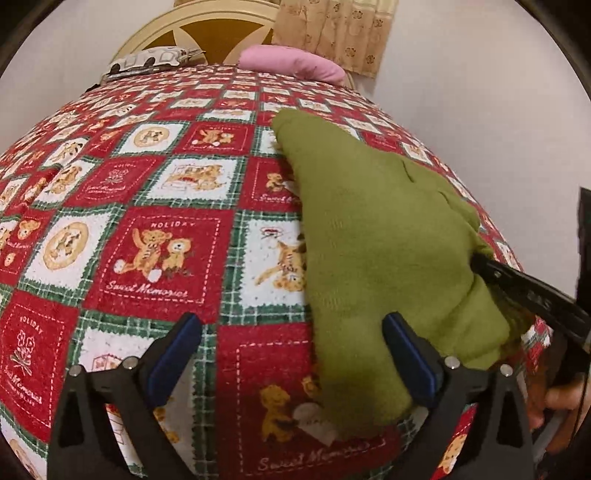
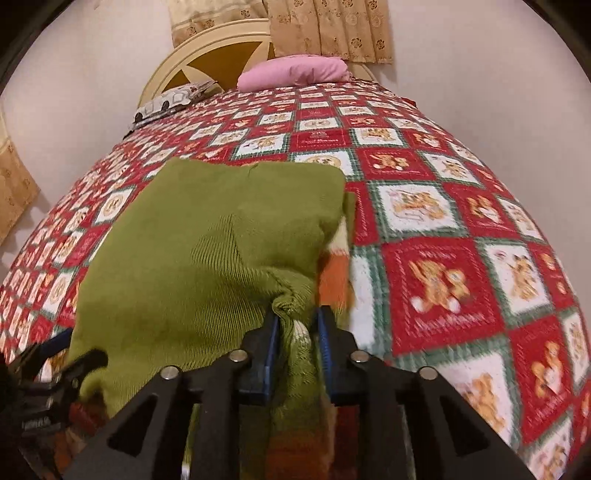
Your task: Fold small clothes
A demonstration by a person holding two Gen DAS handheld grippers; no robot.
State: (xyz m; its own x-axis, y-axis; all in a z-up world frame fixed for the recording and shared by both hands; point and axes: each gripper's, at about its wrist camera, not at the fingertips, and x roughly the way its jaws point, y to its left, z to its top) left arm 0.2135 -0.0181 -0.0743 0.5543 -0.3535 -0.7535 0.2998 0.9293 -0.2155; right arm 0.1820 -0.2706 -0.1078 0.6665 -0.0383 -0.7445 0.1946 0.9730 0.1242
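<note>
A small olive-green knit garment [image 1: 388, 251] lies partly folded on a red, white and green teddy-bear bedspread [image 1: 155, 258]. My left gripper [image 1: 291, 332] is open and empty; its right finger rests over the garment's near edge. My right gripper [image 2: 297, 325] is shut on a bunched fold of the green garment [image 2: 207, 251], with orange and white stripes showing beside it. In the left wrist view the right gripper [image 1: 480, 264] reaches in from the right edge onto the garment. The left gripper [image 2: 79, 354] shows at the lower left of the right wrist view.
A pink pillow [image 2: 295, 72] and a folded patterned cloth [image 2: 170, 101] lie at the head of the bed by a cream round headboard [image 2: 221, 48]. Beige curtains [image 2: 328, 29] hang behind. The bedspread [image 2: 443, 221] extends right of the garment.
</note>
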